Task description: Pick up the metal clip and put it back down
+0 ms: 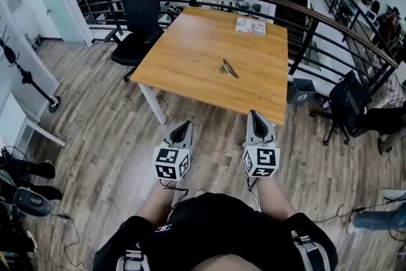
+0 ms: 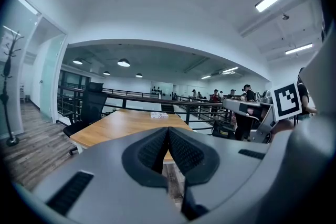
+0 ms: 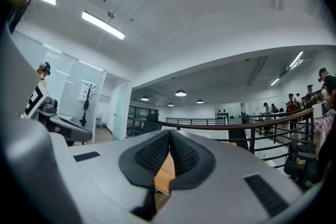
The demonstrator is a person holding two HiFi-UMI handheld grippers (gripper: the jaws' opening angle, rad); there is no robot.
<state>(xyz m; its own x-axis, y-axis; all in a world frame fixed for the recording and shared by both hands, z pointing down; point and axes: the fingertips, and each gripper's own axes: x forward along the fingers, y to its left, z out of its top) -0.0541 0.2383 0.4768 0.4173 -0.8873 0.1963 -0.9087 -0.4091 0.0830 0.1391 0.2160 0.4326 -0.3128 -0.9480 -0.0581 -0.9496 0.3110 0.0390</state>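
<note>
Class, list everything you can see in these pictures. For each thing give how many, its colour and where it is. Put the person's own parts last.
table: one, light wood, middle of the floor
clip: one, grey metal, lying near the table's middle
box: one, white, at the table's far edge
chairs: two, black, one at the table's far left, one to its right by the railing
bin: one, dark, on the floor right of the table
railing: one, dark, curving behind the table
left gripper: one, grey, shut and empty, over the floor short of the table
right gripper: one, grey, shut and empty, beside the left one
</note>
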